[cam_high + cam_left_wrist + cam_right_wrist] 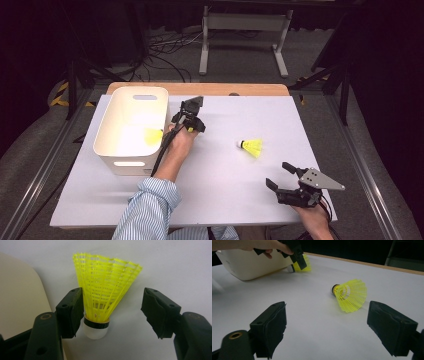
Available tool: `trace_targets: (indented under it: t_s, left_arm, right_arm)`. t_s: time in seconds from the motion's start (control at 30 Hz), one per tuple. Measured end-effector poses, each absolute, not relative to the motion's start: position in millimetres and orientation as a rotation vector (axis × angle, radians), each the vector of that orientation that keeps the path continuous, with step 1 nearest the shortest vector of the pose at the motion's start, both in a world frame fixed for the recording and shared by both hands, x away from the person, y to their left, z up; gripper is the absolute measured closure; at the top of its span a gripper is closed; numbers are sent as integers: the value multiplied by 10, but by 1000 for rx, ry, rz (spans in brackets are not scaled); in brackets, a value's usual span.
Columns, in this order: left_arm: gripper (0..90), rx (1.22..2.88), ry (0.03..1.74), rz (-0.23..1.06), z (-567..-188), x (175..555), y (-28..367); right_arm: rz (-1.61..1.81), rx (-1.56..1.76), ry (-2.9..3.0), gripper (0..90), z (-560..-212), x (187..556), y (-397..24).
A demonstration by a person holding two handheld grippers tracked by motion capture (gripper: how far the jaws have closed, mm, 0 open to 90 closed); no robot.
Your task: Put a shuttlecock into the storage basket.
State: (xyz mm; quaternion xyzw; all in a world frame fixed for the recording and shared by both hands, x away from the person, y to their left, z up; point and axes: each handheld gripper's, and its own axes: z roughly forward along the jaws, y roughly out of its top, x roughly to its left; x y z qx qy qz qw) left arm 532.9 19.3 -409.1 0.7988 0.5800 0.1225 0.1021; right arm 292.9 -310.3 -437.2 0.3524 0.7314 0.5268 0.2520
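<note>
A yellow shuttlecock [105, 297] with a white cork sits between the jaws of my left gripper [113, 303]. The left pad rests against it and the right pad stands well clear, so the gripper is open. In the high view this gripper [189, 126] is low over the table, just right of the white bin [131, 152]. A second yellow shuttlecock [152, 136] lies inside the bin. A third shuttlecock [251, 147] lies on its side mid-table, ahead of my right gripper [277, 174]. The right gripper [329, 315] is open and empty, with the shuttlecock [350, 295] beyond its jaws.
The white table [225, 190] has a wooden far edge [200, 89]. The bin [249, 265] stands at its left side. A sleeved forearm [150, 205] crosses the front left. Floor cables and a metal stand [245, 30] lie beyond the table.
</note>
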Motion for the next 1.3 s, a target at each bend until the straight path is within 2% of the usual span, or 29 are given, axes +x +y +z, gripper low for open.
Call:
trace_targets:
  t_s: [0.2, 0.27, 0.37, 0.5, 0.97, 1.3]
  left_arm:
    - [395, 2349, 1701, 334, -4065, 5323, 207]
    - [418, 2345, 1705, 286, -4075, 5328, 215]
    - [382, 2373, 1733, 283, -4169, 5341, 197]
    - [431, 2373, 1726, 238, -4213, 5341, 193]
    - [572, 2364, 1692, 217, -4220, 5309, 194]
    - [607, 2373, 1668, 214, -4181, 5290, 195]
  right_arm:
    - [1434, 955, 1992, 165, -4372, 2927, -3099]
    - [1431, 956, 1993, 165, -4372, 2926, -3096]
    - [1432, 954, 1994, 165, -4371, 2922, -3094]
    - [1434, 958, 1992, 164, -4372, 2925, -3102]
    - [1428, 956, 1993, 164, -4372, 2923, -3099]
    - [1427, 958, 1992, 164, -4373, 2924, -3100]
